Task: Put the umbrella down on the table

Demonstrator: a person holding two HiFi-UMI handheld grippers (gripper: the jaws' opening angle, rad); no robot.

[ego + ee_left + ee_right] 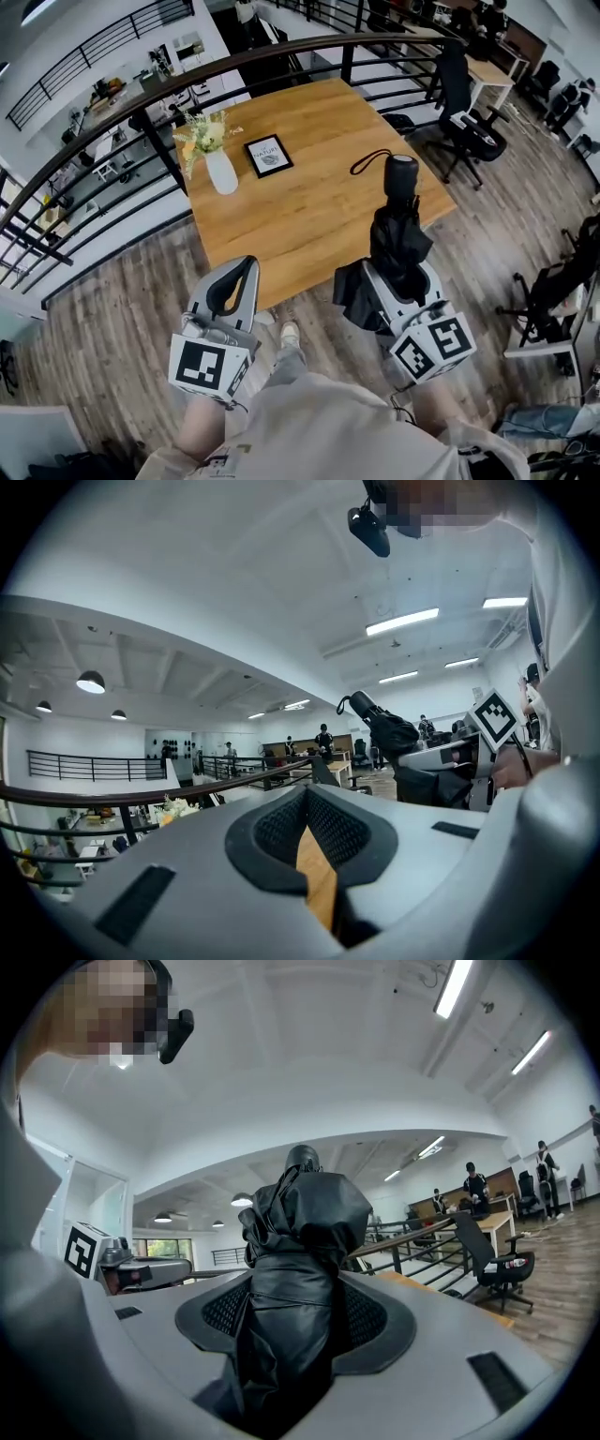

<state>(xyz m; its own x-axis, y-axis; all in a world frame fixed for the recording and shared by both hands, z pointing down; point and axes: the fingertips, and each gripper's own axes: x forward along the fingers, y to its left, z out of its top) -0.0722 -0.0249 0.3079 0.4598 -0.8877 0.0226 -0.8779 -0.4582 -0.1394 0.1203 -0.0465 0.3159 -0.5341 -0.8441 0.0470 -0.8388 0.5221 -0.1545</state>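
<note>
A folded black umbrella (398, 234) sticks out of my right gripper (398, 274), whose jaws are shut on its bunched fabric. Its black handle (401, 173) with a wrist strap points away from me and shows over the near right part of the wooden table (300, 206). In the right gripper view the umbrella (300, 1232) fills the space between the pads of the right gripper (295, 1307). My left gripper (246, 267) is at the table's near edge, shut and holding nothing. The left gripper (307, 799) shows only a sliver of table wood between its pads, and the umbrella (384, 728) is off to its right.
A white vase of flowers (221, 172) and a small framed picture (268, 156) stand on the far left of the table. A dark curved railing (141, 103) runs behind it. A black office chair (464, 112) stands at the right on the wood floor.
</note>
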